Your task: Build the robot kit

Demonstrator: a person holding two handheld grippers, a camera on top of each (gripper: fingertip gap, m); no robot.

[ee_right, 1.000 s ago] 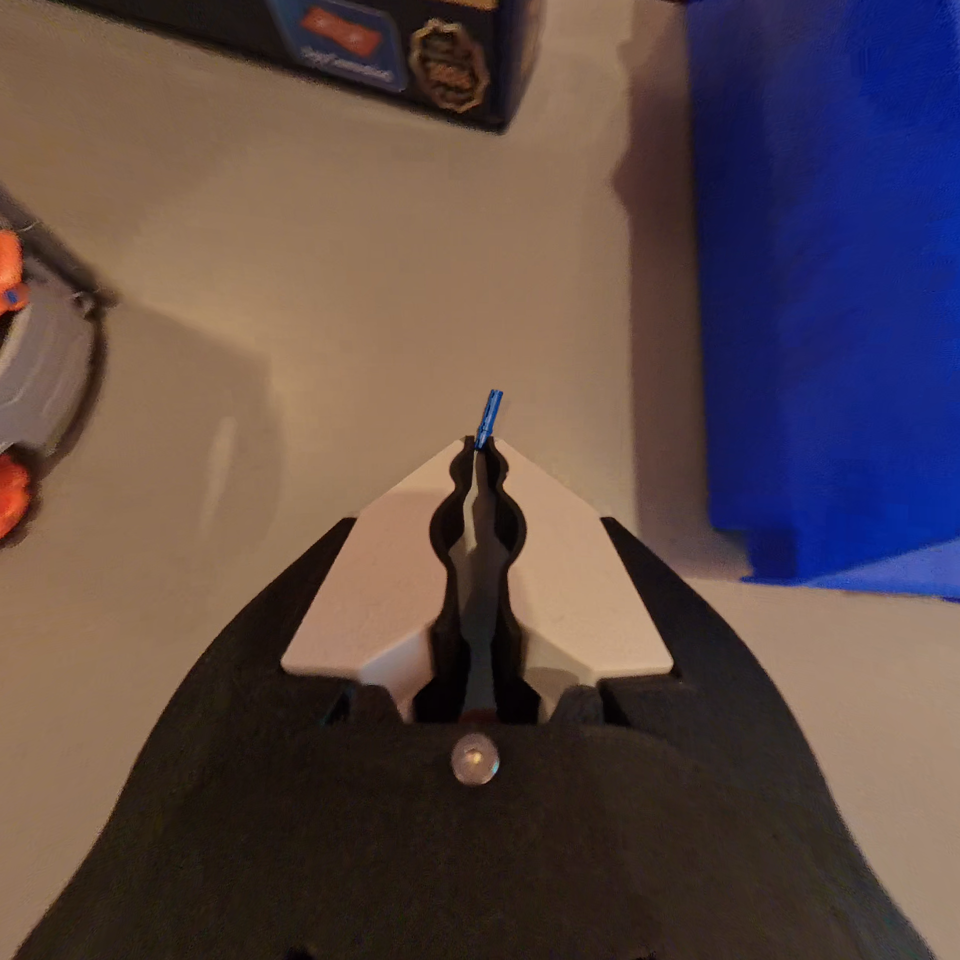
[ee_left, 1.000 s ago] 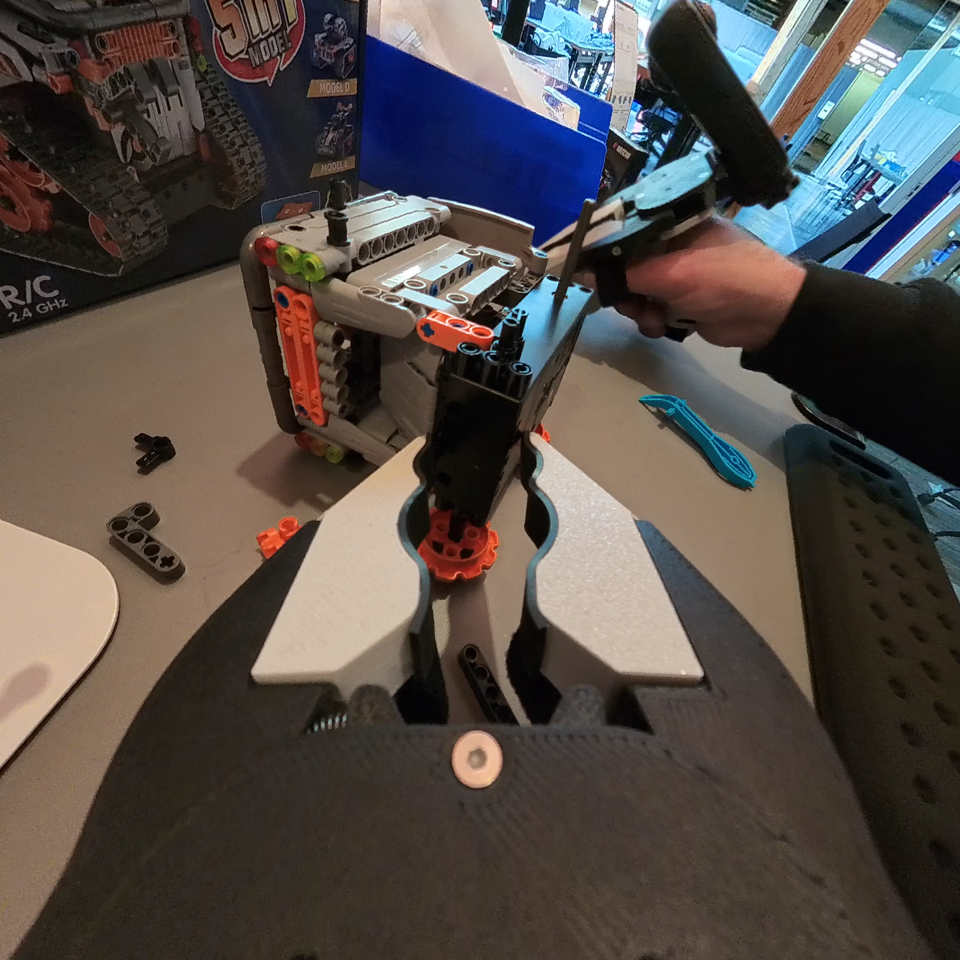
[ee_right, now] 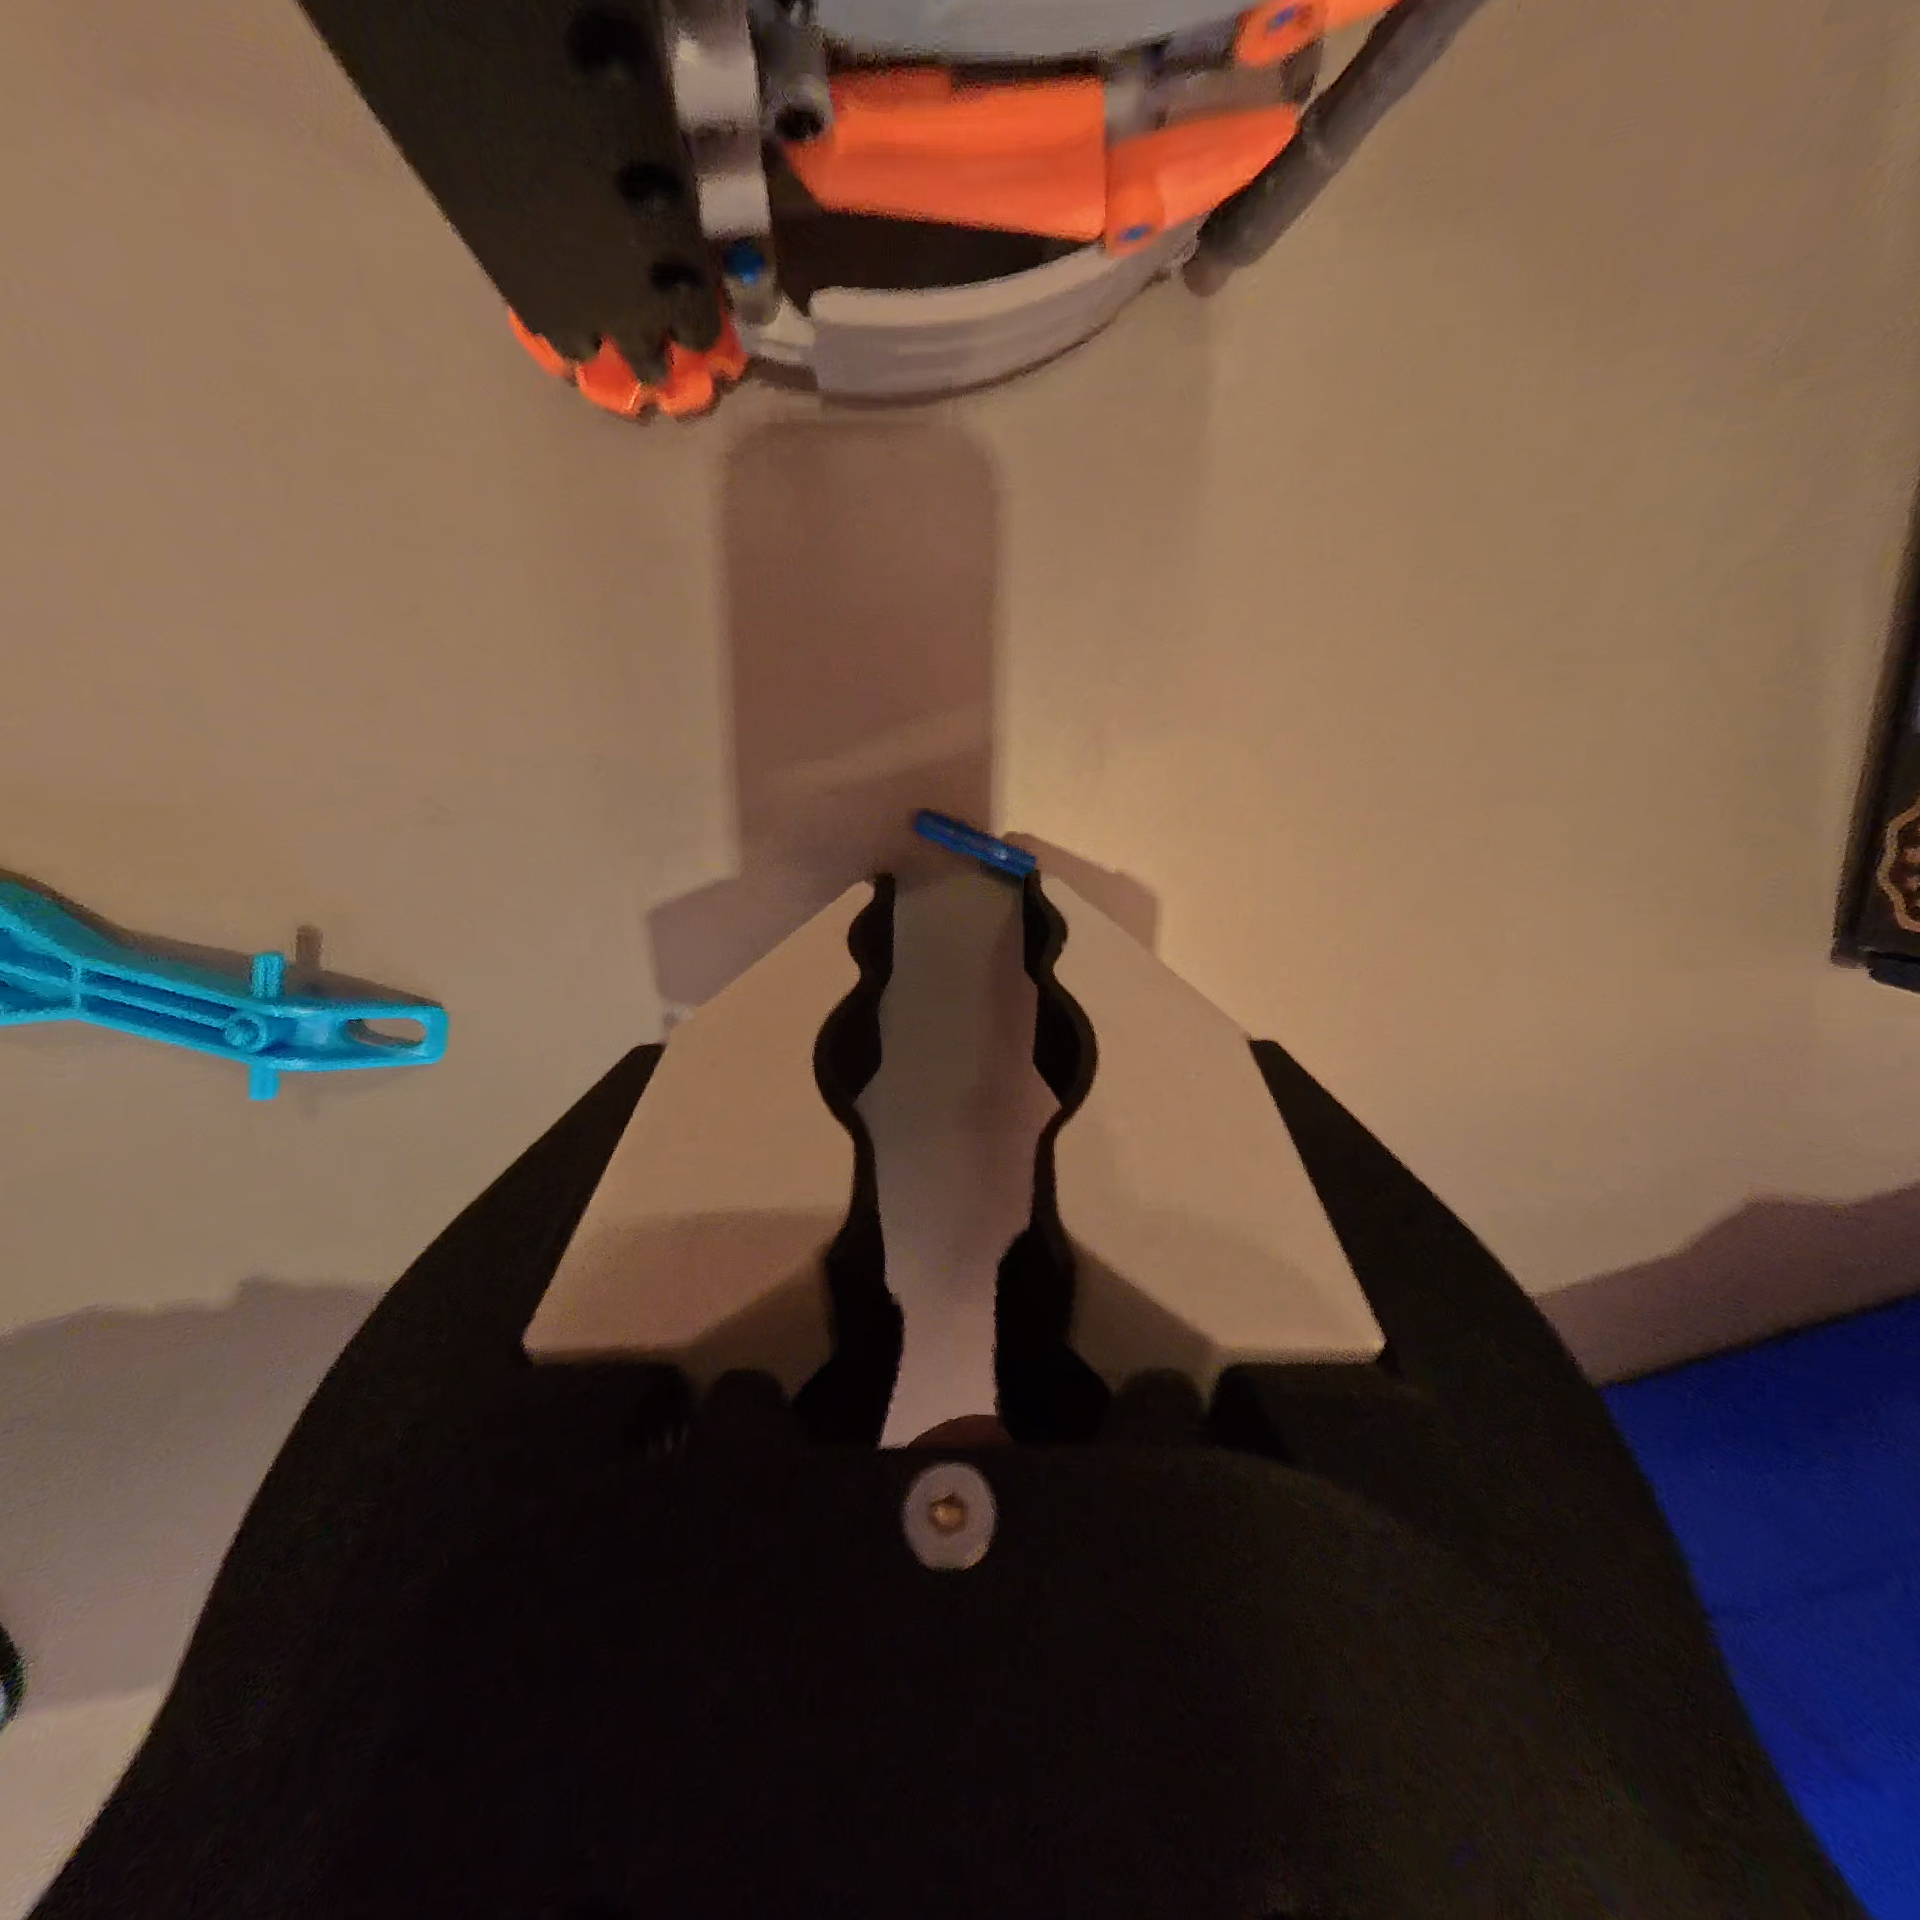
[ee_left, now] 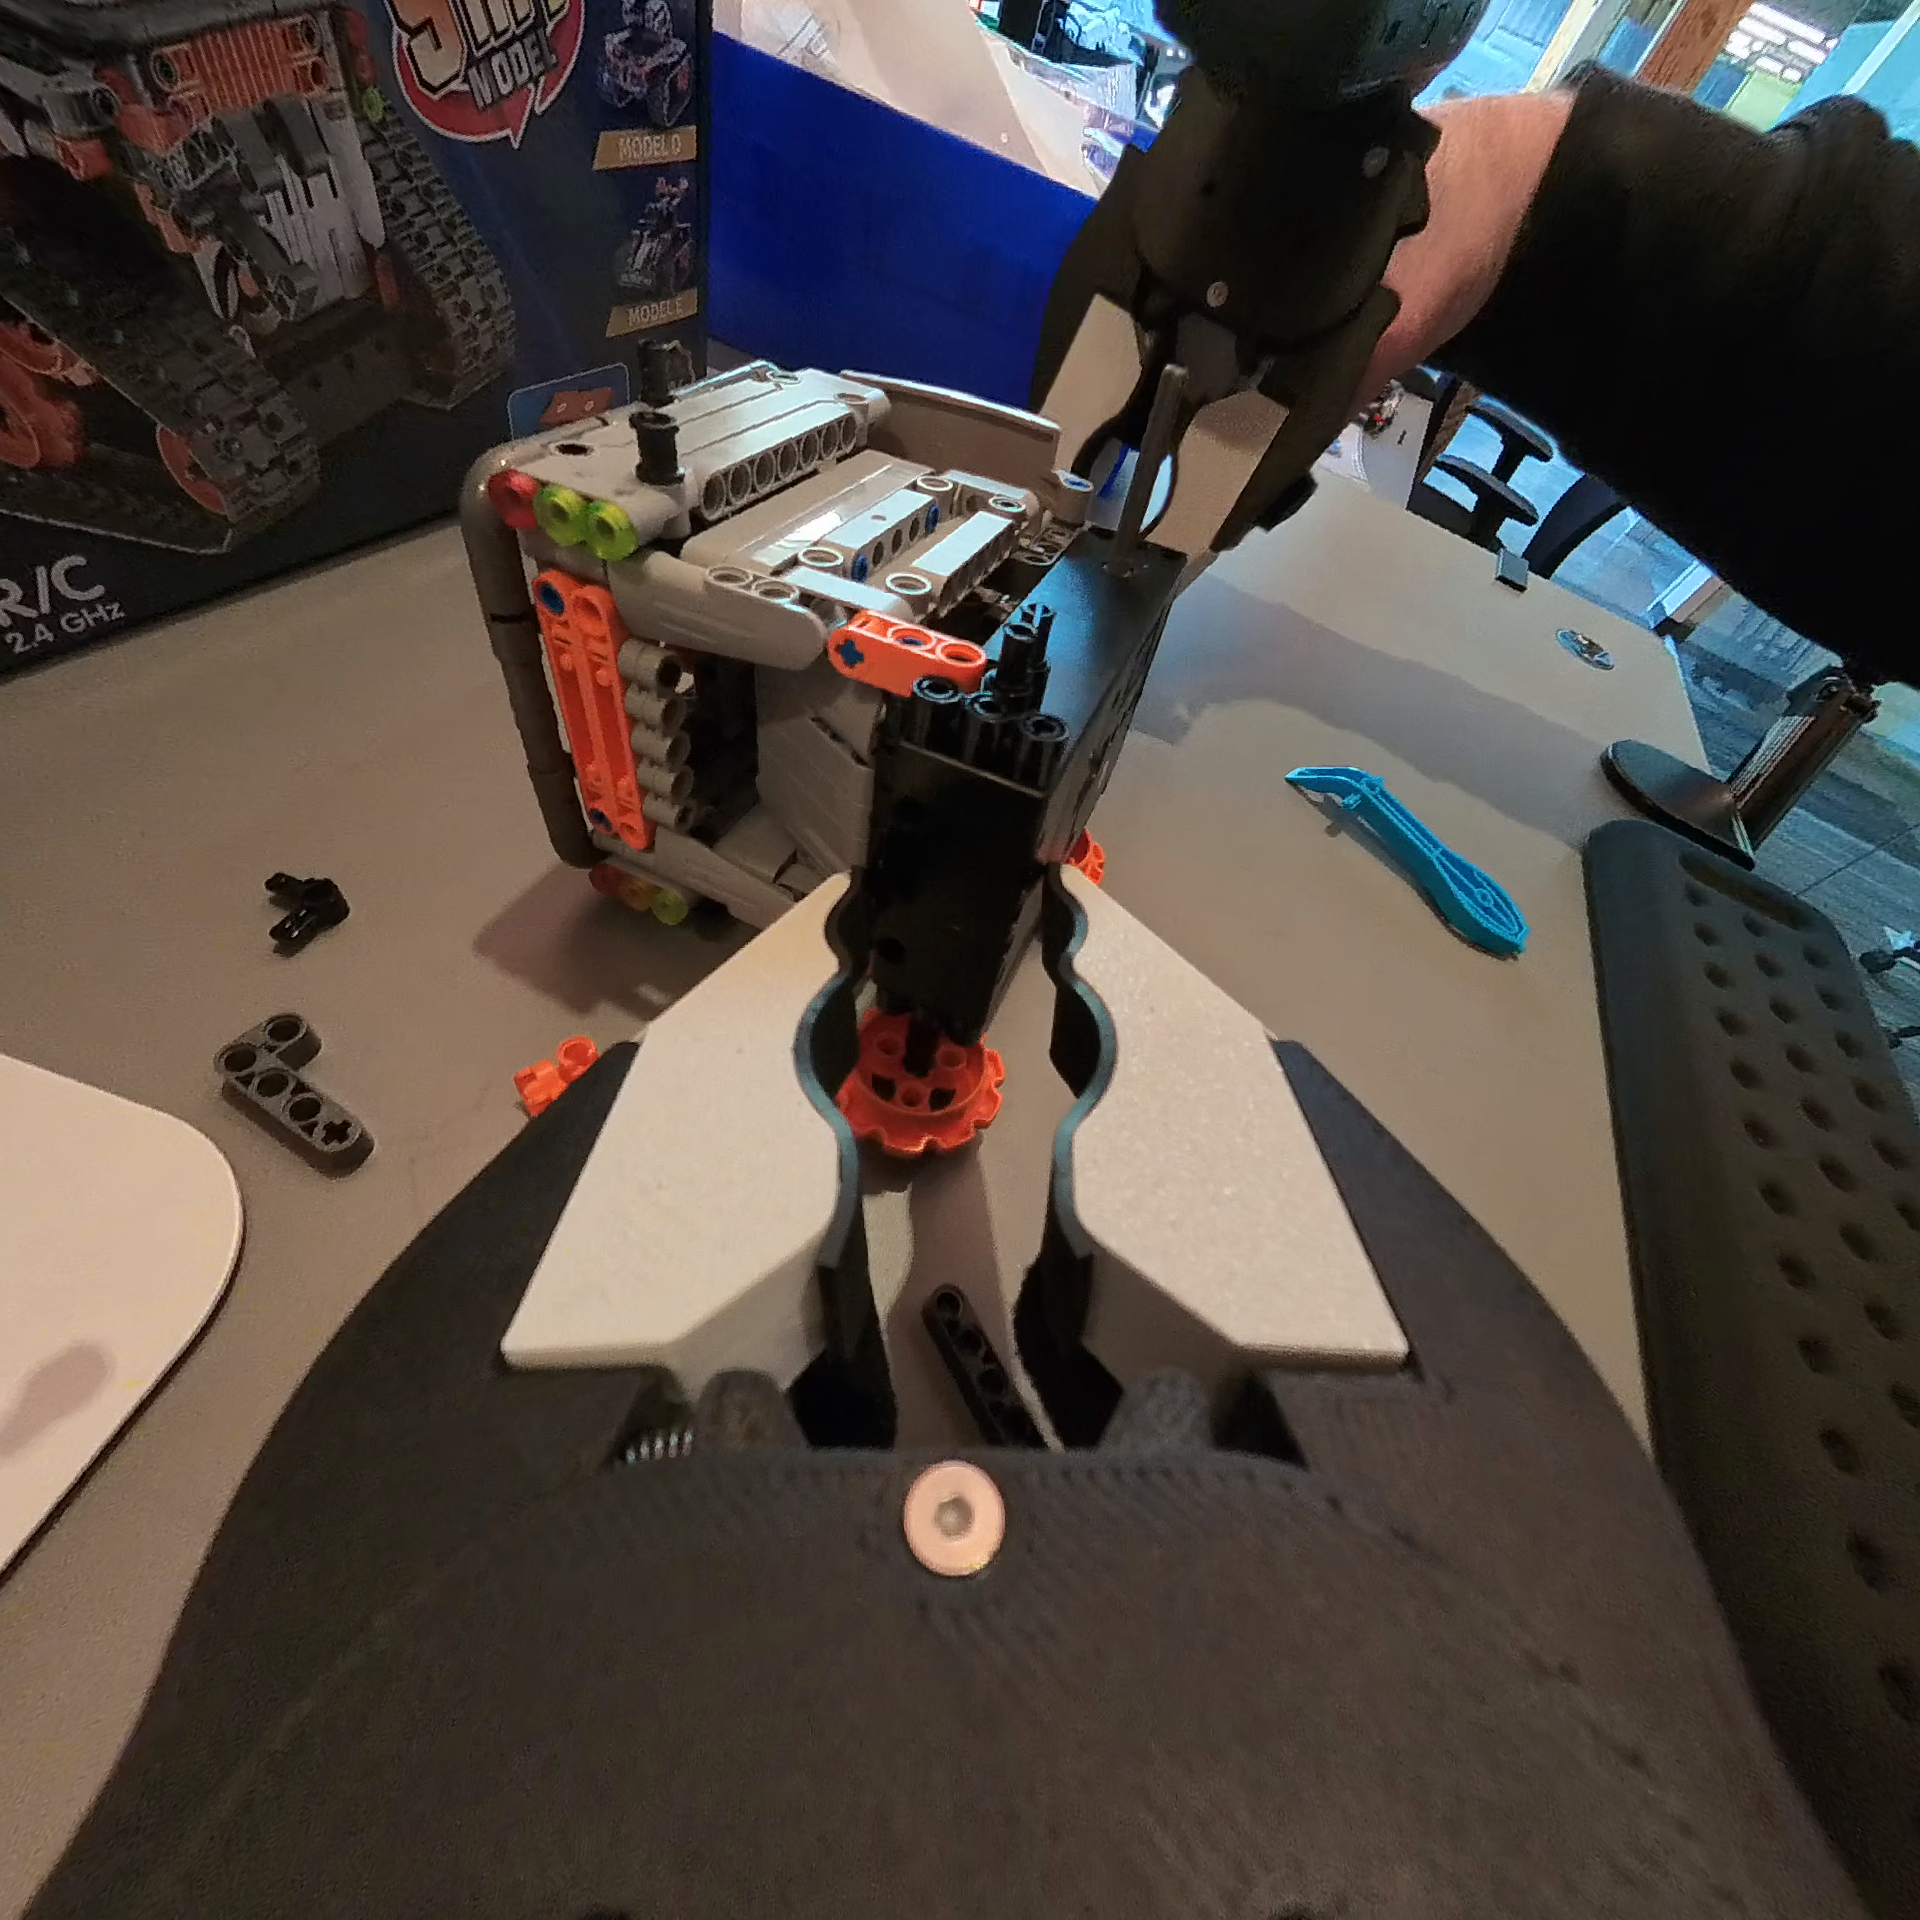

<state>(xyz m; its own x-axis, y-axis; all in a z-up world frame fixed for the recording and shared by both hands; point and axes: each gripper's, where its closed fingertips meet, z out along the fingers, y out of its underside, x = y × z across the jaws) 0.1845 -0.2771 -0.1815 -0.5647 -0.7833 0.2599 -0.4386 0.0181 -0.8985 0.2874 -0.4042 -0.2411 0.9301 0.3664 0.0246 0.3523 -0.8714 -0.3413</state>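
A grey, orange and black brick model [ee_left: 790, 623] stands on the grey table [ee_left: 208, 790]. My left gripper [ee_left: 951, 894] is shut on the model's black block [ee_left: 956, 831], just above an orange gear [ee_left: 920, 1091]. My right gripper [ee_right: 956, 883], held by a hand, hovers over the model's far right corner and also shows in the left wrist view [ee_left: 1153, 499]. Its jaws stand apart. A small blue pin [ee_right: 971, 844] lies crosswise at the right fingertip; I cannot tell whether it still clings there. The model shows at the top of the right wrist view [ee_right: 935, 208].
A teal tool [ee_left: 1413, 862] lies right of the model. Left of it lie a dark grey L-beam [ee_left: 291, 1091], a black connector [ee_left: 307, 904] and an orange piece [ee_left: 551, 1075]. The kit box [ee_left: 260, 260] and a blue bin [ee_left: 883, 239] stand behind. A black perforated pad [ee_left: 1766, 1195] is at the right. One gripper's finger ends stand about 20 cm off the other's. From my left tips it is roughly 12 cm to the black connector [ee_left: 307, 904]; from my right, 25 cm.
My right gripper has swung from beside the blue bin to over the model and opened; the blue pin, pinched upright before, now lies crosswise at the tips. The left gripper has kept its hold.
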